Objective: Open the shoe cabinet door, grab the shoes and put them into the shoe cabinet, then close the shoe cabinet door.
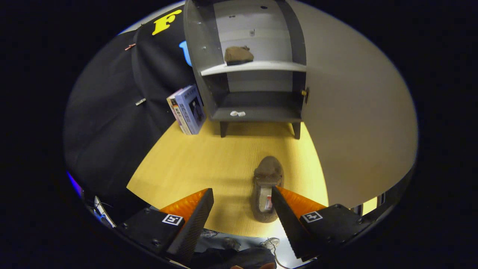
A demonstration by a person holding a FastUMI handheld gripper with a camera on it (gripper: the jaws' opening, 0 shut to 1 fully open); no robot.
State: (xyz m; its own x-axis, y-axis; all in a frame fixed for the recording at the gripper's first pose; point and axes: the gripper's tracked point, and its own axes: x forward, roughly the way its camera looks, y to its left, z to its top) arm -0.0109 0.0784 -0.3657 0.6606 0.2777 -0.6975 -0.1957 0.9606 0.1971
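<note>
One wide cabinet door [358,123], pale and smooth, stands swung open at three o'clock, its far edge cut off. At twelve o'clock the grey shoe cabinet [257,74] sits on short dark legs at the far edge of the yellow wood-grain counter [194,164], with open room between it and the gripper [242,203]. A blue box [188,109] leans at the cabinet's left. A brown fuzzy shoe [238,55] rests on the upper shelf [254,67]. A second brown shoe [266,186] lies on the counter just ahead, partly hidden behind the right finger. The jaws are spread wide, holding nothing.
</note>
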